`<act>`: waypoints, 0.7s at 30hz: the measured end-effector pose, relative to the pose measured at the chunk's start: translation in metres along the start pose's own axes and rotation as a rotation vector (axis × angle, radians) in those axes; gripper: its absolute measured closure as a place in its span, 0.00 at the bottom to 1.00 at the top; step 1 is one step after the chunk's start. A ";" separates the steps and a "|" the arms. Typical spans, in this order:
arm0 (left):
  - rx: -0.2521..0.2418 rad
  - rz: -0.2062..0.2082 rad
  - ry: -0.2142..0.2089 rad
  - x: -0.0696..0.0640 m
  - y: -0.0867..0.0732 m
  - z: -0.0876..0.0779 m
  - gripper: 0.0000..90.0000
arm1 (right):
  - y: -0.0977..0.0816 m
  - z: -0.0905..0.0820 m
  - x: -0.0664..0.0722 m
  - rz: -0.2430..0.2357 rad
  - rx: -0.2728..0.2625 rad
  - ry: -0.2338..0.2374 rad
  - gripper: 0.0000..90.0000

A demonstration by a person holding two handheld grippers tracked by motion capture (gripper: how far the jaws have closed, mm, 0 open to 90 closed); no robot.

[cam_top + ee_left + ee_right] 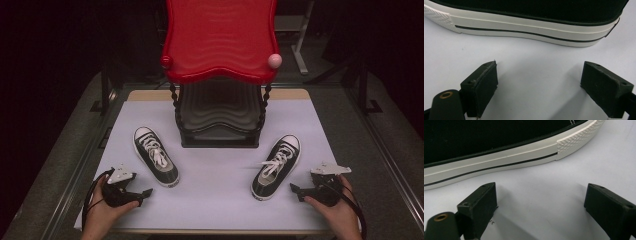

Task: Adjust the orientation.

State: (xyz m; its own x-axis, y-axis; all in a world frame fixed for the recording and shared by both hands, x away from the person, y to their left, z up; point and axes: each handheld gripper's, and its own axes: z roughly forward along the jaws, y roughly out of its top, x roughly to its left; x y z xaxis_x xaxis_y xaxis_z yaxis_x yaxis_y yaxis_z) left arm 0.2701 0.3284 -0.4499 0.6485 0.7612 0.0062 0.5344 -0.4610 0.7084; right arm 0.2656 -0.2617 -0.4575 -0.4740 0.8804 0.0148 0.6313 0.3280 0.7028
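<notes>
While both tongs rest spread and empty on the white worktop (pixel 215 170), each faces the flank of one sneaker. Left tongs (pixel 145 192): jaws wide apart, nothing between them; the left sneaker (pixel 155 155) lies just ahead of their tips, apart from them, toe pointing away toward the rack (pixel 220 120) at the far side. Right tongs (pixel 295 189): likewise spread, with the right sneaker (pixel 276 165) just ahead of their tips and not touched.

Handling, as a judgement: each shoe looks light; the canvas upper is soft and would fold under a pinch, whereas the rubber sole band is stiff and grippy, unlikely to slip. The heel collar or the sole edge at the heel seems the soundest hold; loose white laces may snag or drag.

Left gripper view: left tongs (pixel 539 75) seen along their own pads, with the left sneaker (pixel 529 22) showing a ribbed toe bumper and a dark stripe along its white sole, detail too small to tell from above. Right gripper view: right tongs (pixel 541 197) and the right sneaker (pixel 499 157), same stripe and bumper. High view alone gives the laces, both shoes' headings, the red tray (pixel 220 40) atop the rack, and the person's hands.
</notes>
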 end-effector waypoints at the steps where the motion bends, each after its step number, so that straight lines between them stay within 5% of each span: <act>1: -0.002 -0.007 -0.002 0.001 0.000 -0.001 0.15 | 0.000 0.000 0.000 0.000 0.000 0.000 0.11; 4: 0.004 -0.019 0.008 0.005 0.001 -0.006 0.26 | 0.000 0.000 0.000 -0.001 0.001 -0.001 0.11; 5: 0.007 -0.034 -0.004 0.008 0.002 -0.010 0.39 | 0.000 0.000 0.000 -0.001 0.000 -0.001 0.11; 8: -0.014 -0.047 0.033 0.016 0.006 -0.019 0.44 | 0.000 0.000 0.000 0.001 -0.001 0.001 0.11; 13: -0.040 -0.079 0.053 0.038 0.019 -0.031 0.63 | 0.000 0.000 0.000 0.000 -0.002 0.000 0.11; 16: -0.033 -0.114 0.045 0.056 0.032 -0.034 0.85 | 0.000 0.000 0.000 -0.001 -0.002 -0.001 0.11; 21: -0.033 -0.137 0.043 0.073 0.050 -0.032 0.99 | 0.000 0.000 0.000 0.000 -0.001 0.000 0.11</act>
State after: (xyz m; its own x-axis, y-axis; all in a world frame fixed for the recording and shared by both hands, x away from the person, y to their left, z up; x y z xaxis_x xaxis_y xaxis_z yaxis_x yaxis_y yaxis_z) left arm 0.3267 0.3759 -0.3913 0.5463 0.8353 -0.0620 0.5977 -0.3369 0.7275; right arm 0.2657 -0.2616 -0.4577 -0.4737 0.8806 0.0146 0.6306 0.3276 0.7036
